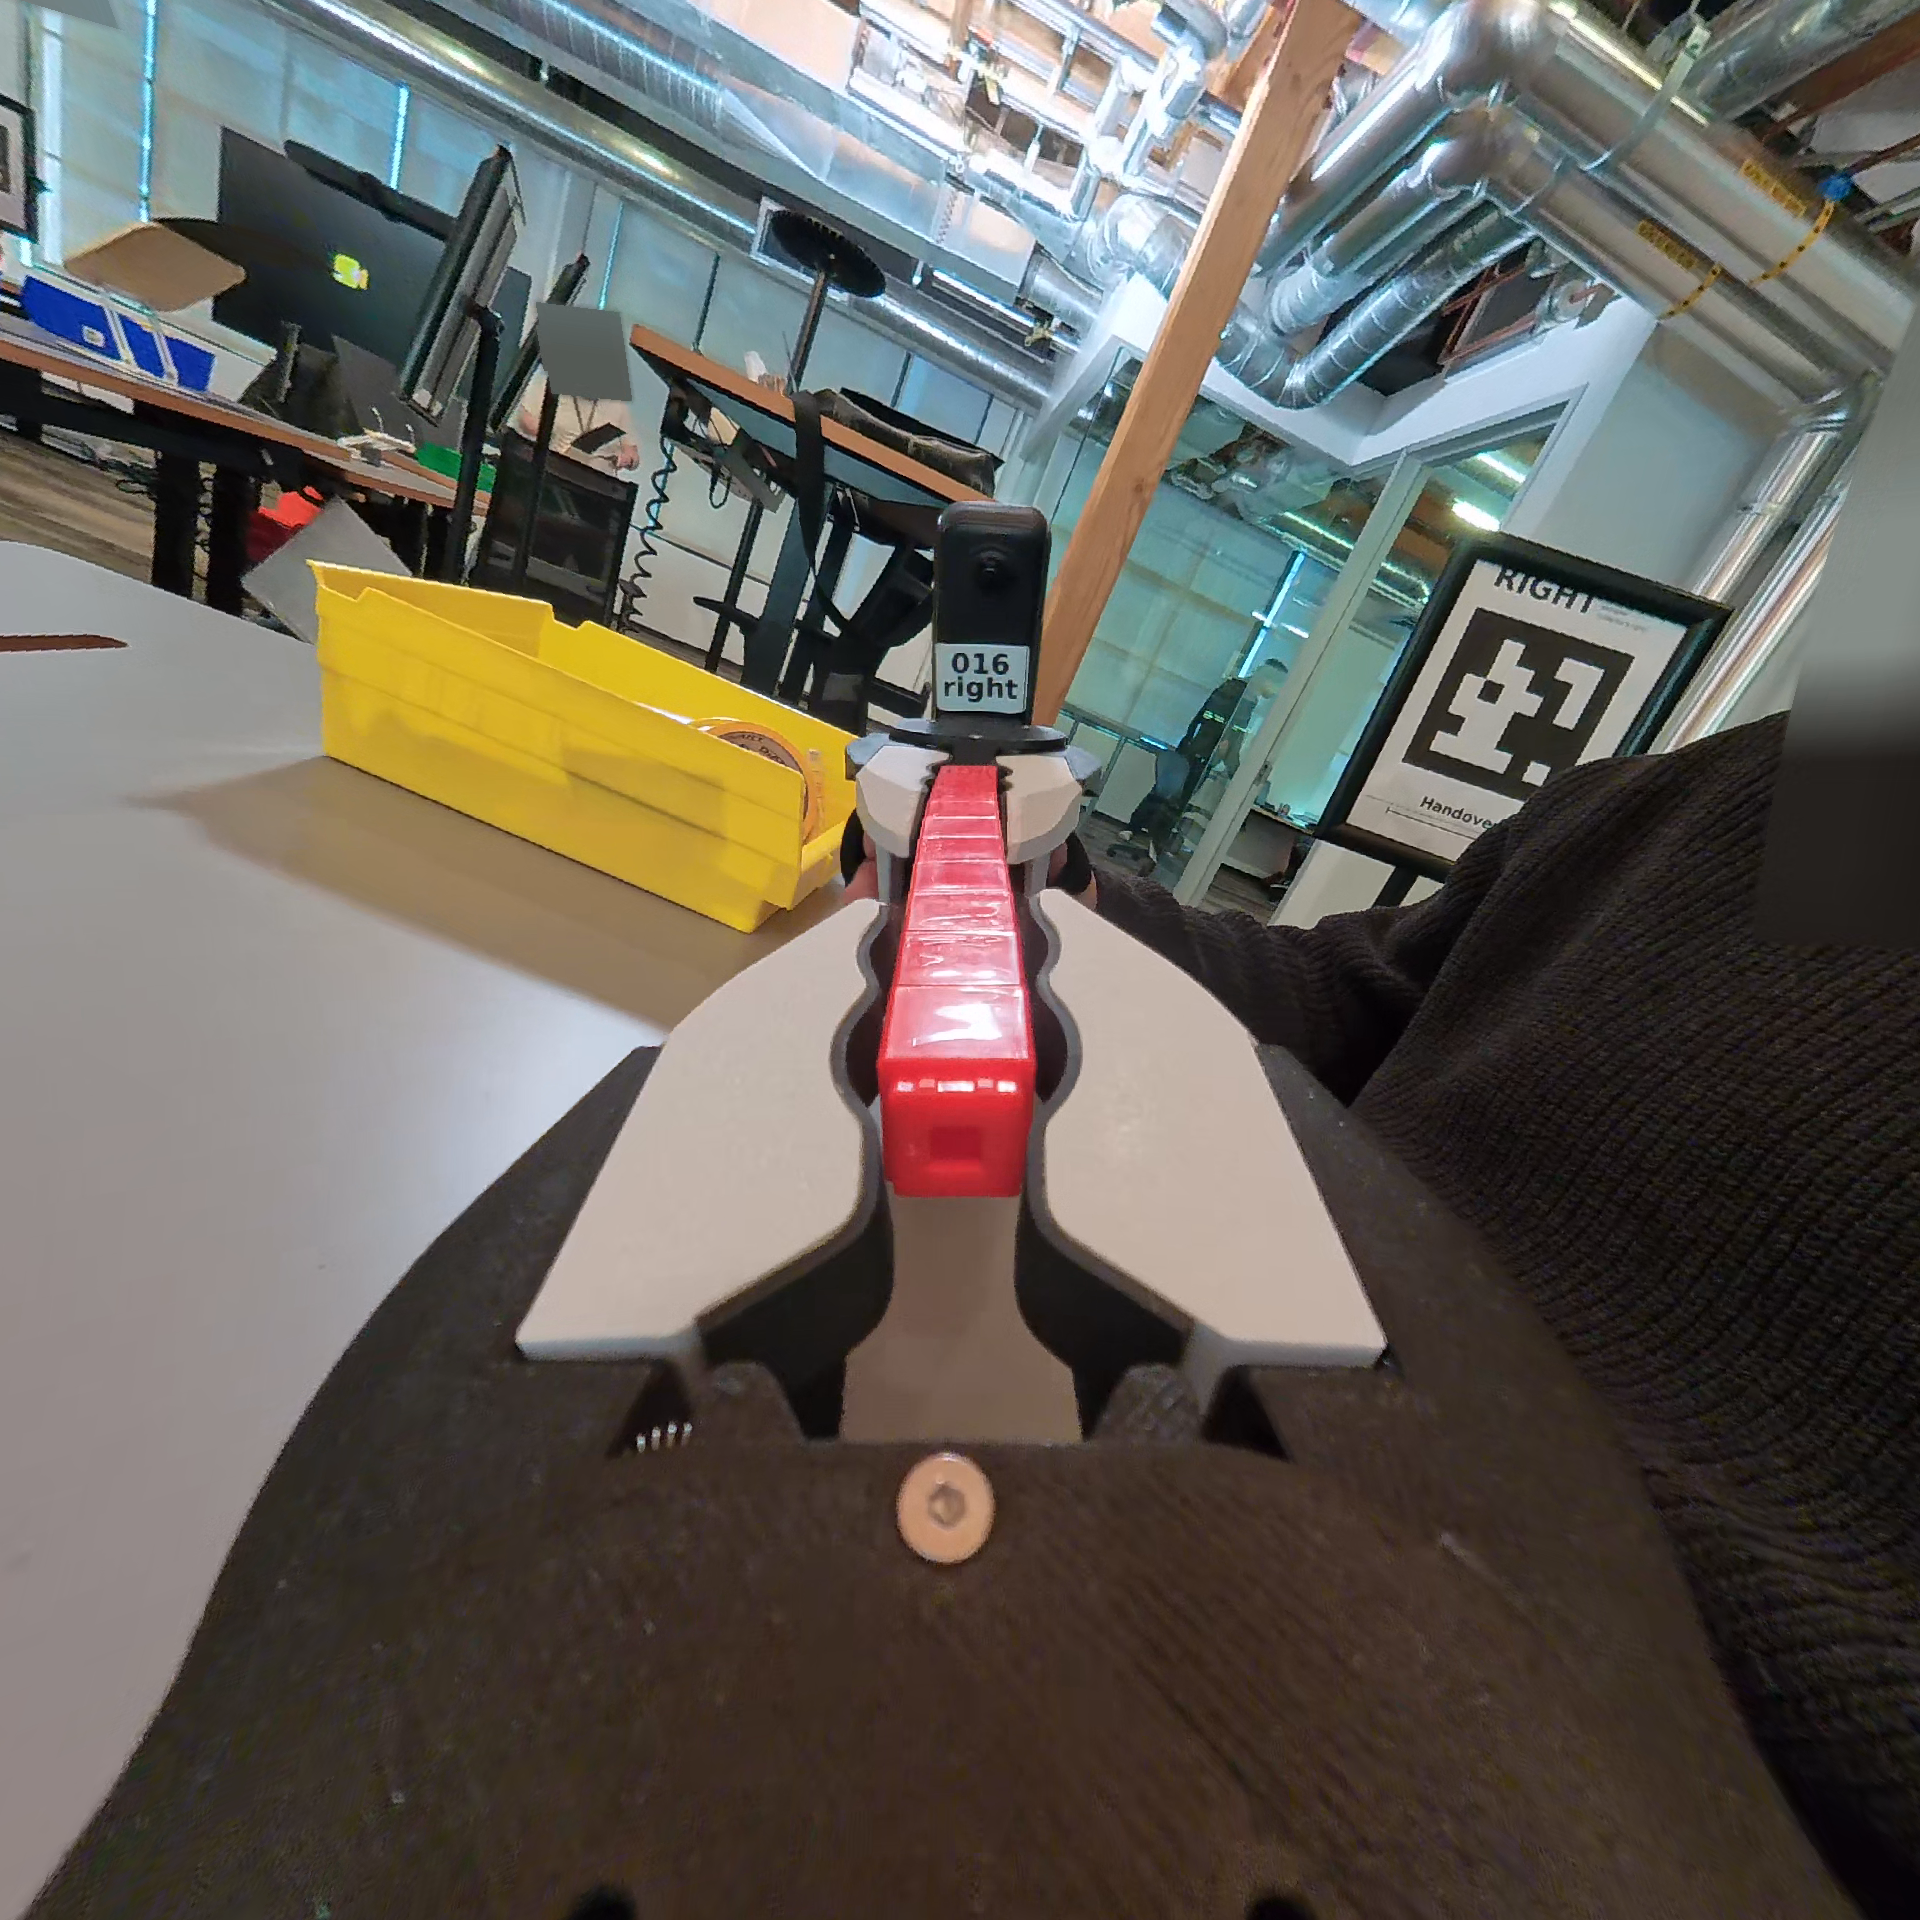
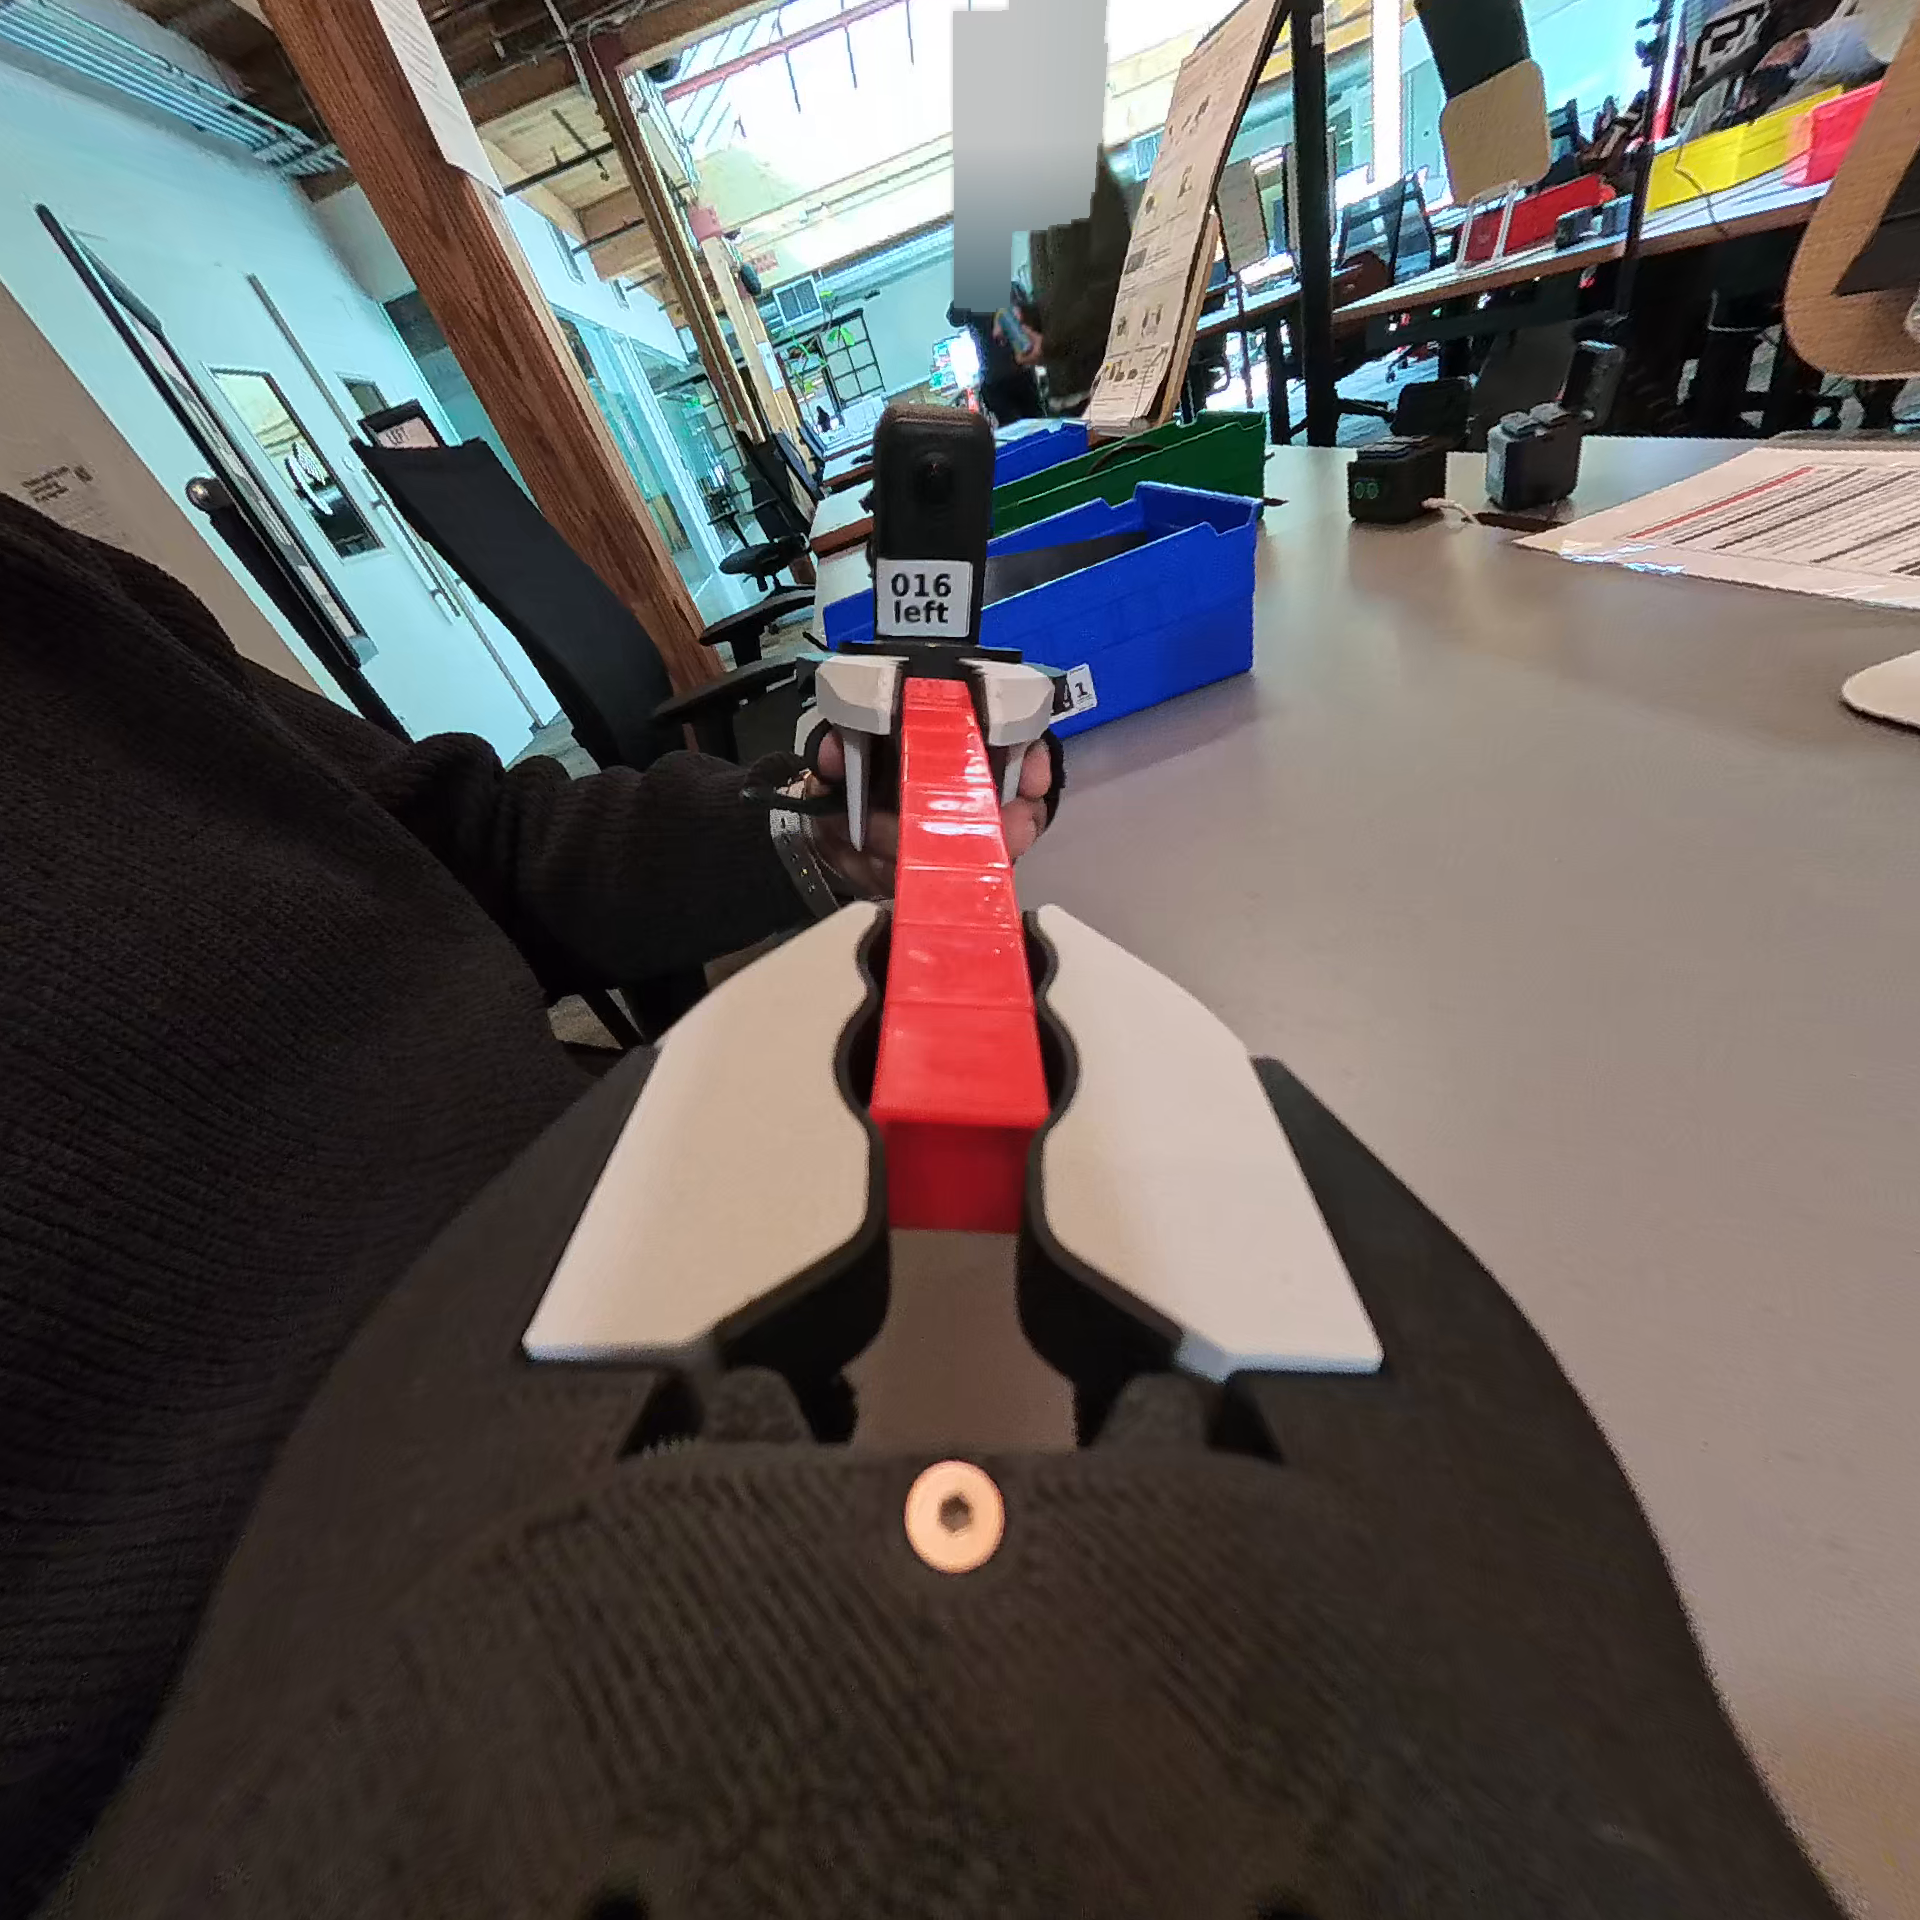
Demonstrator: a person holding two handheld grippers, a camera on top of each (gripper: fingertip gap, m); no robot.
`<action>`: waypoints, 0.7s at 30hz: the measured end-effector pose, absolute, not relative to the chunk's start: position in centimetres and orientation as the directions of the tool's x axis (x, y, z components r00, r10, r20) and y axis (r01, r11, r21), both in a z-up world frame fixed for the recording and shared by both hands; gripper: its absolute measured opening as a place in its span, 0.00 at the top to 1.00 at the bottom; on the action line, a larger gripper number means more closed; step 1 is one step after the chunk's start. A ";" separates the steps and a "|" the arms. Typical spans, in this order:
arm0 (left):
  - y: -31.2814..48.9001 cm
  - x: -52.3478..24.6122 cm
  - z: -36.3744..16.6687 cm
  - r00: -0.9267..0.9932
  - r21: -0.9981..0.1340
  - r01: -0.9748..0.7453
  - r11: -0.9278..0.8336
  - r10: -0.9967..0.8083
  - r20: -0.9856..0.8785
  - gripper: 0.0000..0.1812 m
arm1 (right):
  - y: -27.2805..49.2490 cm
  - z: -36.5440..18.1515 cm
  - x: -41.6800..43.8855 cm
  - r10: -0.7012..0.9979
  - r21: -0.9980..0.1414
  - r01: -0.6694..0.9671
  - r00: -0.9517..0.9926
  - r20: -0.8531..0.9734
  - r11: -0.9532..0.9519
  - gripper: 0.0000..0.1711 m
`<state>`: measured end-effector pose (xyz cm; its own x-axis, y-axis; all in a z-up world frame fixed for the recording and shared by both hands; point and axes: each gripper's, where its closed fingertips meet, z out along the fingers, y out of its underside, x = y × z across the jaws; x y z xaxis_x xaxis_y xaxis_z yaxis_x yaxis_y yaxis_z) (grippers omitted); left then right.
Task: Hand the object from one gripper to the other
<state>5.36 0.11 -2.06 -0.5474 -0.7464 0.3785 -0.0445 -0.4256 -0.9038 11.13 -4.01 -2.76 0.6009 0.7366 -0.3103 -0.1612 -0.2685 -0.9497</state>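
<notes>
Both grippers are clamped on the same red block bar right now: left gripper squeezes one end, right gripper the other, bar held level above the grey table. Yellow bin has tape rolls in it. Can't tell what's inside the blue bin or the green bin behind it.

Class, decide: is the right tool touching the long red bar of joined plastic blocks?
Touching. The right wrist view shows the right tool closed against both sides of the long red bar of joined plastic blocks.
</notes>
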 end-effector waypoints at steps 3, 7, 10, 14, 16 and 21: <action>0.2 5.4 -1.9 -0.543 -0.904 -0.020 -0.428 -0.754 0.369 0.87 | -3.9 -2.6 11.2 0.732 -0.944 -0.187 0.596 -0.329 -0.272 0.86; 1.1 5.6 -1.6 -0.508 -0.884 0.023 -0.466 -0.767 0.392 0.72 | -3.8 -1.9 11.7 0.726 -0.923 -0.260 0.571 -0.384 -0.283 0.86; 2.1 5.7 -1.6 -0.472 -0.872 0.040 -0.487 -0.779 0.413 0.64 | -3.8 -1.0 12.7 0.717 -0.893 -0.348 0.540 -0.440 -0.285 0.86; 2.6 5.8 -1.6 -0.449 -0.867 0.052 -0.495 -0.787 0.422 0.62 | -3.7 -0.4 14.3 0.697 -0.877 -0.399 0.549 -0.462 -0.267 0.86; 2.7 5.9 -1.7 -0.443 -0.868 0.053 -0.493 -0.791 0.422 0.61 | -3.8 -0.2 14.8 0.691 -0.882 -0.397 0.564 -0.452 -0.252 0.86; 2.9 6.0 -1.9 -0.430 -0.866 0.049 -0.498 -0.793 0.432 0.62 | -4.2 1.4 16.4 0.676 -0.893 -0.413 0.607 -0.418 -0.181 0.86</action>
